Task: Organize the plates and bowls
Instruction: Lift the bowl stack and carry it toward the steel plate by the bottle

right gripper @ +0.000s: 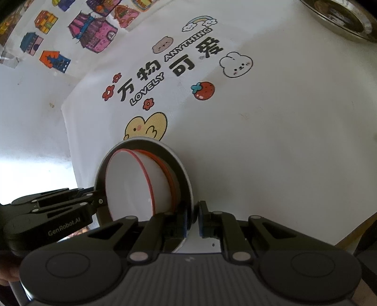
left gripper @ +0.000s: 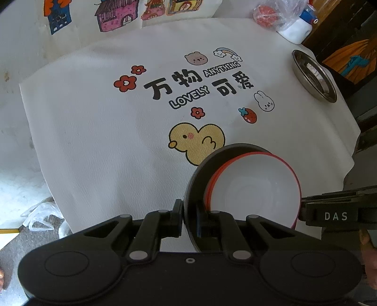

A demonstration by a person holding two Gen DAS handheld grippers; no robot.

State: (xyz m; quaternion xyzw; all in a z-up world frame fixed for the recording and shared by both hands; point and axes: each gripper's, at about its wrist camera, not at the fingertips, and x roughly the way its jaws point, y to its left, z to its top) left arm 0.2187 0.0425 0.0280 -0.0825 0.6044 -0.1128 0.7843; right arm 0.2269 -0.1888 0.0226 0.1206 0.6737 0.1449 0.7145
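A dark grey plate (left gripper: 192, 186) carries white bowls with red rims (left gripper: 254, 188) nested on it. My left gripper (left gripper: 189, 216) is shut on the plate's rim. My right gripper (right gripper: 193, 217) is shut on the opposite rim of the same plate (right gripper: 186, 174), with the bowls (right gripper: 136, 183) to its left. Each gripper shows in the other's view: the right one (left gripper: 334, 215) at the bowls' right side, the left one (right gripper: 59, 207) at their left. The stack is held above a white tablecloth. A steel plate (left gripper: 313, 75) lies at the far right of the table, also in the right wrist view (right gripper: 341, 18).
The white cloth (left gripper: 106, 131) with cartoon prints covers the table. A plastic bag with a red thing (left gripper: 271, 14) and a white-blue bottle (left gripper: 299, 26) stand at the back right. Crumpled plastic (left gripper: 42, 216) lies on the floor to the left.
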